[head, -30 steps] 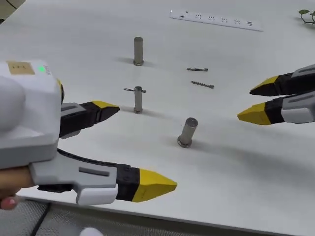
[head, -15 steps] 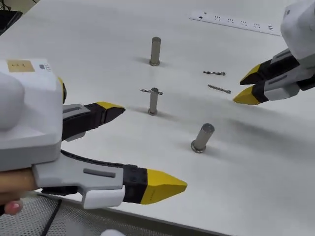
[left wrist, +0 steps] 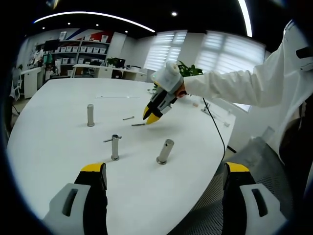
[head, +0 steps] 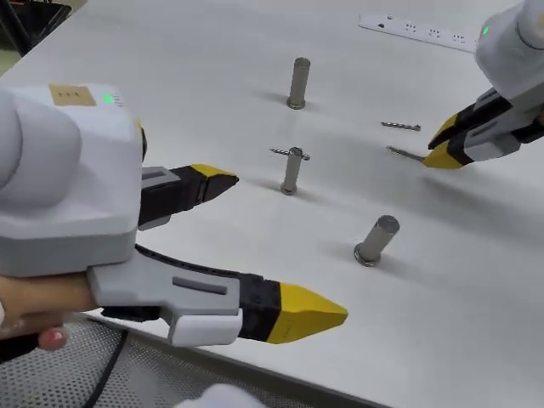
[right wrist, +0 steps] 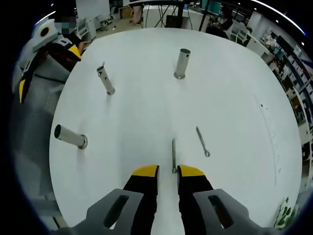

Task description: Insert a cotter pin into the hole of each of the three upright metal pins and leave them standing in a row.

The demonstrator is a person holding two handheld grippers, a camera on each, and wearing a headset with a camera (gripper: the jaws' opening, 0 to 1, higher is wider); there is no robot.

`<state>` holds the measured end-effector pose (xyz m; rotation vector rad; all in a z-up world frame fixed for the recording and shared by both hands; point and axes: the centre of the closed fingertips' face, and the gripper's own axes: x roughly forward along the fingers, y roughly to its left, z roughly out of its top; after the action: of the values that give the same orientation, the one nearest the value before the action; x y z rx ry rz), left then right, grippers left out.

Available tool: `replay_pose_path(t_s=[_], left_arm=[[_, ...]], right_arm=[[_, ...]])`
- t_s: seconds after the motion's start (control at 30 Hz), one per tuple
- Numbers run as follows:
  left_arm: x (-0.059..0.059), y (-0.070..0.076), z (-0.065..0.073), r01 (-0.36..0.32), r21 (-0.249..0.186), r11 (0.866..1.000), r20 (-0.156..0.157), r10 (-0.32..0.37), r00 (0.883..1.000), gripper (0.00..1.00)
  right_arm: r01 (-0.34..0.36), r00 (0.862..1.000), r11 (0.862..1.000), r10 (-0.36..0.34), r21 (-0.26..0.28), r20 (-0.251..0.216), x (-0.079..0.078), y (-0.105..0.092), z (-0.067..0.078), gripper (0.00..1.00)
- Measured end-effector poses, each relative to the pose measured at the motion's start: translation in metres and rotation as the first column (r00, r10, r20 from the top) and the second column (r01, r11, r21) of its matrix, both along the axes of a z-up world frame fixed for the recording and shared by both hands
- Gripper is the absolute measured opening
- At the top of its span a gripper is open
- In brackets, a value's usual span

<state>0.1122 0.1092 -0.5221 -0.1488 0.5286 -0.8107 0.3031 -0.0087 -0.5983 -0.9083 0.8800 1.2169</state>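
Three metal pins stand on the white table (head: 212,68): the far pin (head: 299,82) bare, the middle pin (head: 291,170) with a cotter pin through its top, and the near pin (head: 376,240), which leans. Two loose cotter pins lie flat, one farther off (head: 400,126) and one nearer (head: 406,154). My right gripper (head: 443,144) is low over the nearer cotter pin (right wrist: 173,155). Its jaws stand narrowly open, either side of that pin's near end (right wrist: 168,172). My left gripper (head: 276,246) hangs wide open and holds nothing, short of the pins (left wrist: 164,169).
A white power strip (head: 416,30) lies at the table's far right. The table's near edge runs below my left gripper, with a mesh seat (head: 51,365) beyond it. A person's white sleeve (left wrist: 244,83) reaches in behind the right gripper.
My right gripper has come in and down from the right to the nearer loose cotter pin. The left gripper has kept its place and the head camera has shifted.
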Motion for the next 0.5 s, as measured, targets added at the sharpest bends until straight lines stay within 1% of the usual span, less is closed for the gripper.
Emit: replay_pose_path(t_s=[0.13,0.2,0.27,0.3,0.4,0.5], left_arm=[[0.000,-0.001,0.002,-0.009,-0.008,1.000,0.000,0.009,1.000,0.99],[0.000,-0.002,0.001,-0.004,-0.010,1.000,-0.007,0.004,1.000,0.99],[-0.001,-0.003,0.000,0.004,-0.002,1.000,-0.009,-0.004,1.000,0.99],[-0.002,-0.003,-0.001,0.007,0.000,1.000,-0.009,-0.007,1.000,0.99],[-0.002,-0.003,-0.001,0.008,0.002,1.000,-0.014,-0.008,1.000,0.99],[0.000,-0.001,-0.002,-0.006,-0.004,1.000,-0.019,0.006,1.000,0.99]], right_arm=[[-0.005,1.000,1.000,0.005,-0.017,-0.008,0.006,0.002,-0.006,0.08],[-0.007,1.000,1.000,0.007,-0.027,-0.015,0.008,0.002,-0.009,0.06],[-0.016,1.000,0.999,0.015,-0.039,-0.027,0.006,0.001,-0.011,0.03],[-0.014,1.000,0.999,0.013,-0.041,-0.025,0.007,0.002,-0.012,0.02],[-0.016,1.000,0.998,0.015,-0.054,-0.024,0.011,-0.001,-0.016,0.02],[-0.038,0.999,0.996,0.036,-0.082,-0.027,0.014,-0.004,-0.020,0.03]])
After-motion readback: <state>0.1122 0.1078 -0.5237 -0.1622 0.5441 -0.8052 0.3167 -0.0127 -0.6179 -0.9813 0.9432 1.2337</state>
